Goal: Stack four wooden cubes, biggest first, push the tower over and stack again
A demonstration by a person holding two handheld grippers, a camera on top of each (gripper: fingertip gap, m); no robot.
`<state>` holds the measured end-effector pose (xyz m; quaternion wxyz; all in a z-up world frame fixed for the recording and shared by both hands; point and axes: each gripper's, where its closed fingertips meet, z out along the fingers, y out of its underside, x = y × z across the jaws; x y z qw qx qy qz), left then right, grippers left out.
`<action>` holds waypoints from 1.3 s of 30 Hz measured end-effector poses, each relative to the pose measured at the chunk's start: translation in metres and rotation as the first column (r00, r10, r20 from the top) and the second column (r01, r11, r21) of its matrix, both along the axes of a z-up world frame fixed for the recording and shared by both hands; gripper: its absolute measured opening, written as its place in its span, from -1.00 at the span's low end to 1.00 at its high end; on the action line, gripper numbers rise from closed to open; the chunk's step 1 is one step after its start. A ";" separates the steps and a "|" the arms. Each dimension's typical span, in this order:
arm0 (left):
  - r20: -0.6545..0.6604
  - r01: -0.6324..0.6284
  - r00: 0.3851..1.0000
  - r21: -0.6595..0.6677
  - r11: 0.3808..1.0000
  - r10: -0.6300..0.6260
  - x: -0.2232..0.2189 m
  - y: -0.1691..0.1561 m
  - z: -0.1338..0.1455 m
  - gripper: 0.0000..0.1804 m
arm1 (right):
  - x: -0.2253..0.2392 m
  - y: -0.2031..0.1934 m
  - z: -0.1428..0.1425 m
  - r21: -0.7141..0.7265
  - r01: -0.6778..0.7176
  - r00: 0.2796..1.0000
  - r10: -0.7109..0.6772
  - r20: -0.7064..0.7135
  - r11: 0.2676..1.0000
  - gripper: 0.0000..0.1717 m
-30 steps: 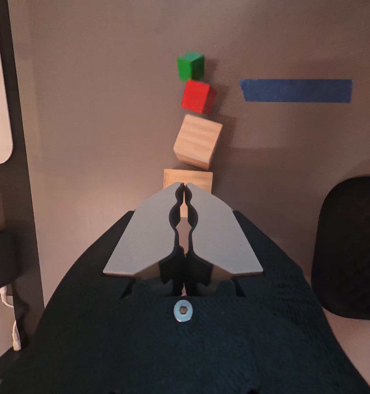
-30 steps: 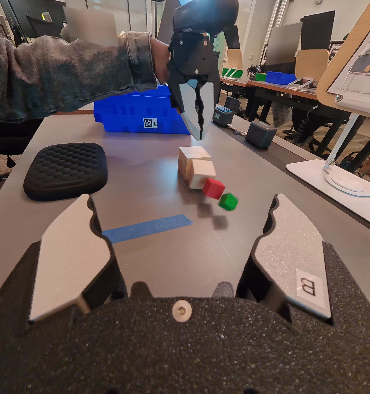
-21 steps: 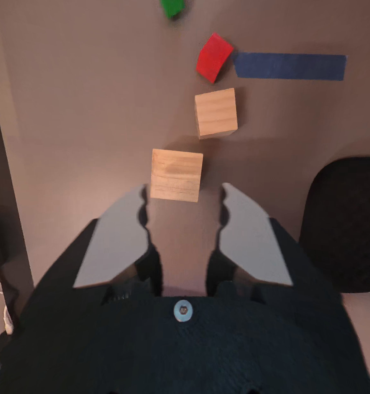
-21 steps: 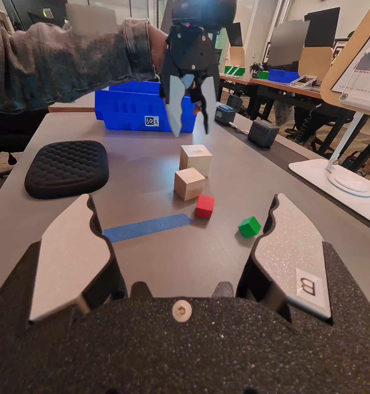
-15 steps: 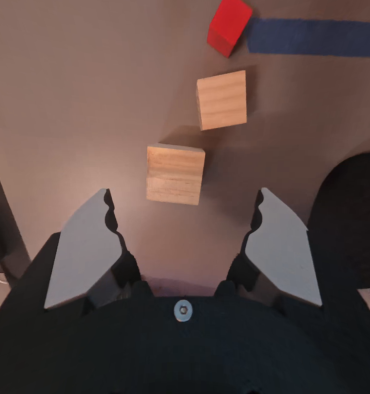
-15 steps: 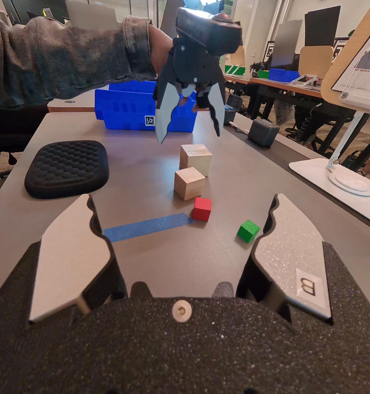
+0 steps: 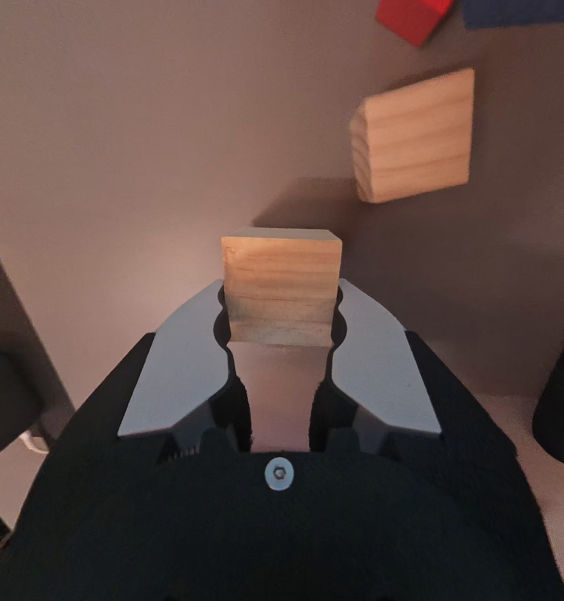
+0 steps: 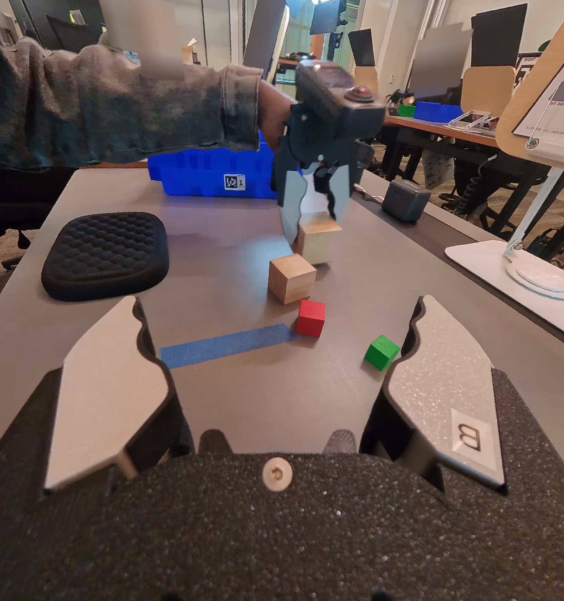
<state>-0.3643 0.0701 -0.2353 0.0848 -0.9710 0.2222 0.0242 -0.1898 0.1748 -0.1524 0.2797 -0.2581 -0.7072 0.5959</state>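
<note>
Left tongs (image 7: 280,312) newly closed on pale, grain-striped biggest cube (image 7: 280,289)

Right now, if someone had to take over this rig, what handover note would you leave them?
Left hand-held gripper: fingers closed against the sides of the biggest wooden cube, on the table.
Right hand-held gripper: wide open, empty, held back.
Medium wooden cube, red cube and green cube lie scattered near the blue tape.
Done: tower down.
Left: restack, biggest first, then medium, red, green.
</note>
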 end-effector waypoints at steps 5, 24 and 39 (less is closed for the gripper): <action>0.013 -0.028 1.000 0.057 0.998 0.028 -0.010 0.061 0.014 -0.33 | -0.001 0.001 -0.002 0.001 0.002 1.000 -0.002 0.009 1.000 0.71; 0.045 -0.056 0.997 0.021 0.998 0.055 -0.013 0.100 0.003 -0.33 | -0.002 0.003 -0.005 -0.001 0.005 1.000 -0.005 0.021 1.000 0.71; 0.103 -0.047 0.994 0.000 0.999 0.047 -0.002 0.090 -0.001 -0.16 | -0.002 0.004 -0.005 -0.001 0.007 1.000 -0.007 0.023 1.000 0.71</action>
